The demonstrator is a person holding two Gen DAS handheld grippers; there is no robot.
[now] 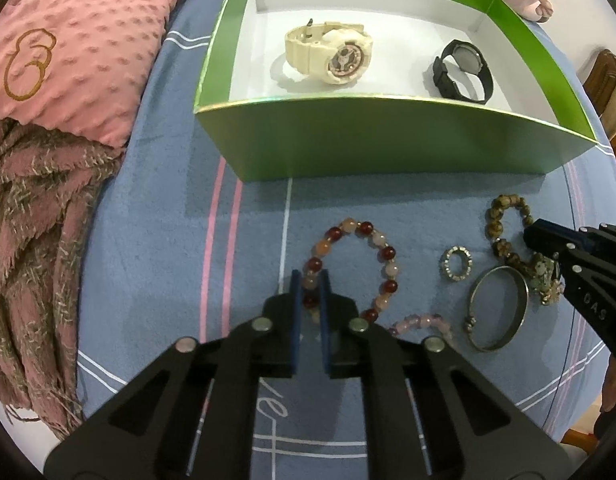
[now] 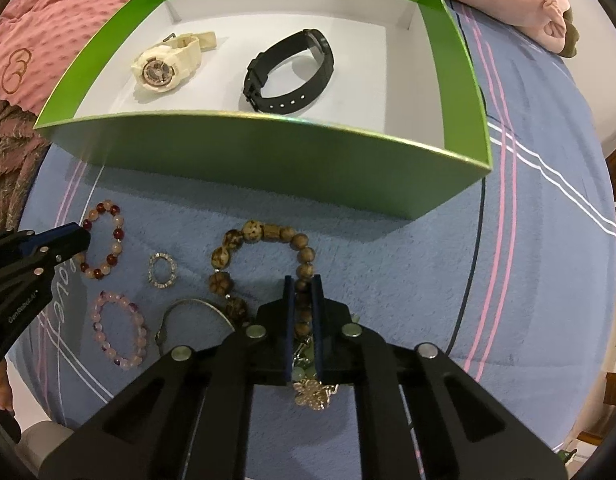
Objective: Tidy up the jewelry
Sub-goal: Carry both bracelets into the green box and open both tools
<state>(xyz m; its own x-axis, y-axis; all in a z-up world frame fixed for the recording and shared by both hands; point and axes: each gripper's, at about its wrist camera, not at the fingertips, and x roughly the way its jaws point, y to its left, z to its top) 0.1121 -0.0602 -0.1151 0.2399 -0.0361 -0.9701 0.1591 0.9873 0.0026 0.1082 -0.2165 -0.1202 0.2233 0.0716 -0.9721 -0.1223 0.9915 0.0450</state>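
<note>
Blue blanket [image 2: 388,248]: two watches boxed, three bead bracelets, one bangle, one ring.

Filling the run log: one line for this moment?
left gripper: shut on red bracelet | right gripper: shut on wooden bracelet | box: two watches

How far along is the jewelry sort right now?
Done: cream watch and black watch lie in the green box. In hand: left tongs closed on the red bead bracelet, right tongs on the brown bead bracelet. Left on the blanket: ring, pink bracelet, metal bangle.
</note>
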